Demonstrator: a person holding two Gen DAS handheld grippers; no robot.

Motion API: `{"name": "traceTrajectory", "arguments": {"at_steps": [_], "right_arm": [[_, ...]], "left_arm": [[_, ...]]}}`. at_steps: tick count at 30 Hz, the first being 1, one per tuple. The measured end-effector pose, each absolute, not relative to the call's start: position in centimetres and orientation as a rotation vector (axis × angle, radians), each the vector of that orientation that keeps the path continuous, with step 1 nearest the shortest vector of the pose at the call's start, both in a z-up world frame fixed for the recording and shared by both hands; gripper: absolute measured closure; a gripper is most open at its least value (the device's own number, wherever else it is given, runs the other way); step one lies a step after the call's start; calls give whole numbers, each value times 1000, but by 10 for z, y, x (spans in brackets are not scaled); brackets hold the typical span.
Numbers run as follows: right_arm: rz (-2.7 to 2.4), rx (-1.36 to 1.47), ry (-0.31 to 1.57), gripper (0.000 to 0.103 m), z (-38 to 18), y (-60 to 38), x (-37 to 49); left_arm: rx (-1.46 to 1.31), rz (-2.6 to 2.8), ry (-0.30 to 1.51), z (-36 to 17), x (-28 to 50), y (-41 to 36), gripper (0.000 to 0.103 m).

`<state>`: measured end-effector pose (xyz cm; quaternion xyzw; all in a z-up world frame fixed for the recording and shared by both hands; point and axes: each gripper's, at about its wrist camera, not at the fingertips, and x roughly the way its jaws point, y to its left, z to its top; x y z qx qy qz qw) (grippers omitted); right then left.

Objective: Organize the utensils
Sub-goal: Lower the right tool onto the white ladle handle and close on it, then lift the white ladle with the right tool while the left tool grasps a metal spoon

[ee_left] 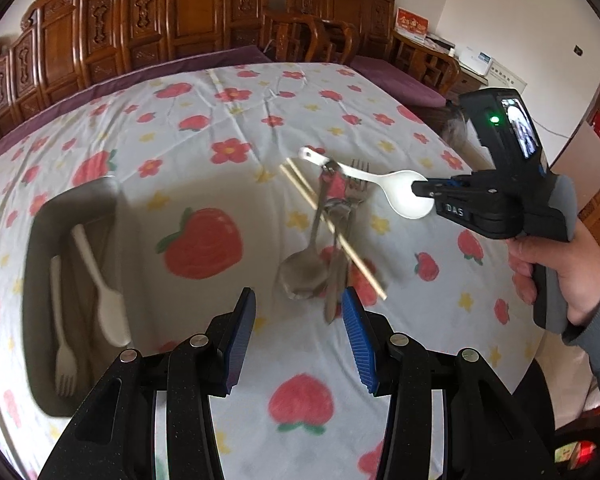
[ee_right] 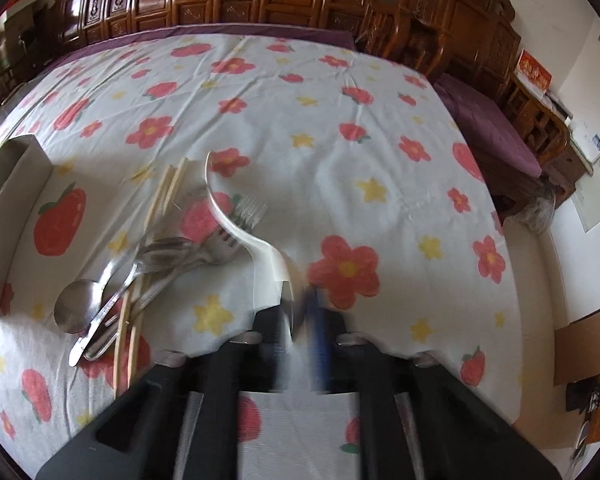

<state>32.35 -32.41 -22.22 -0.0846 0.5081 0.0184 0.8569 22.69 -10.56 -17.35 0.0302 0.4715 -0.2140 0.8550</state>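
On the floral-cloth tabletop (ee_left: 228, 112), the grey tray (ee_left: 44, 240) lies left of the released left gripper (ee_left: 298, 316), while the right gripper (ee_left: 422, 191), seemingly clenched on the white spoon (ee_left: 404, 196), holds its handle pointing toward the utensil pile (ee_left: 328, 240).

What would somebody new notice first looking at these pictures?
Probably the right tool shut on the bowl of a white spoon, its handle reaching over the tangled pile of metal cutlery and chopsticks mid-table. Then the loud strawberry tablecloth, and the grey tray at left holding white utensils.
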Motion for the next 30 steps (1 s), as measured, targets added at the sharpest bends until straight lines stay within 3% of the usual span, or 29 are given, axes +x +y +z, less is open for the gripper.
{"name": "traceTrajectory", "arguments": {"at_steps": [9,14,23,30], "right_arm": [[38,-56,1074,99,-215,-364,308],[45,-5,1058,99,-209,-382,295],[80,56,1035,98,-205,-390,283],[113,68,1030,98,-206,-384,282]], "left_arm": [[83,-491,1013,-187,255,-146,61],[85,-501,1051,-202,274,-162,77],[156,-496,1119,-225,288,-178,96],[151,-483,1143,-234,291,-177,99]]}}
